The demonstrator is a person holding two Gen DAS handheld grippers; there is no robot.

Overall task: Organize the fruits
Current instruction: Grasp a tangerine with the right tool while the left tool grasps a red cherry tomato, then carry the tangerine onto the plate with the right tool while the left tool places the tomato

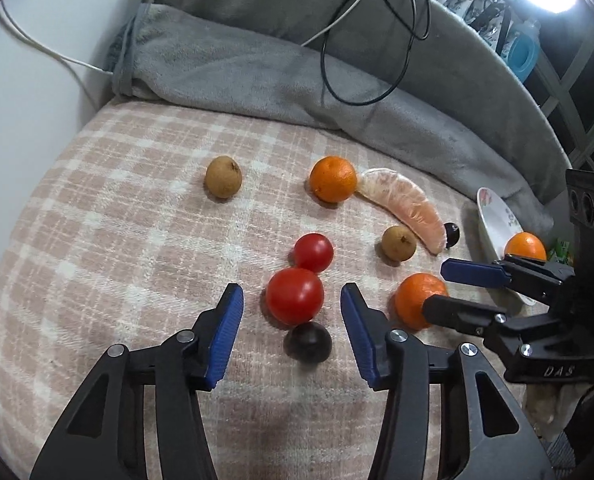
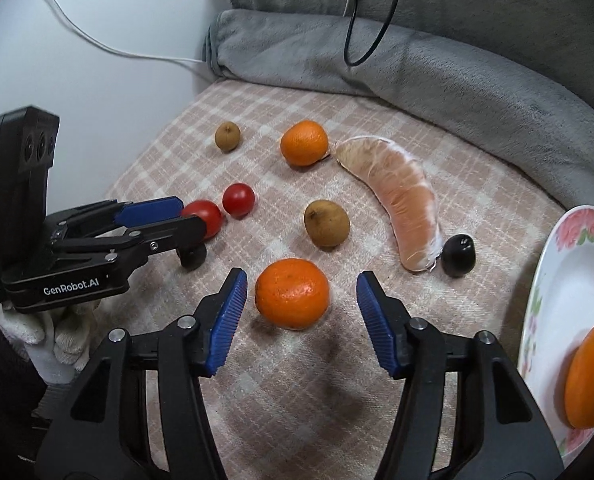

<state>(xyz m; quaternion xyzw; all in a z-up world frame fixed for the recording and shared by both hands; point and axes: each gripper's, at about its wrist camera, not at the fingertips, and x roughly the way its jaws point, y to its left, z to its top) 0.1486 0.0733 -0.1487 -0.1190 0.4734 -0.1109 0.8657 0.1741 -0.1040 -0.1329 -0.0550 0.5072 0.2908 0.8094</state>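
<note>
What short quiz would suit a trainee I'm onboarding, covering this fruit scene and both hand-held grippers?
1. True or false: the plate already holds an orange.
2. Which fruit sits between the open jaws of the right hand-held gripper? A) tomato B) orange C) pomelo segment
3. Fill in: the left hand-held gripper is lined up on the larger ____.

Key
1. True.
2. B: the near orange, pads not touching it.
3. Tomato, which touches the smaller tomato behind it; a dark fruit lies just in front.
</note>
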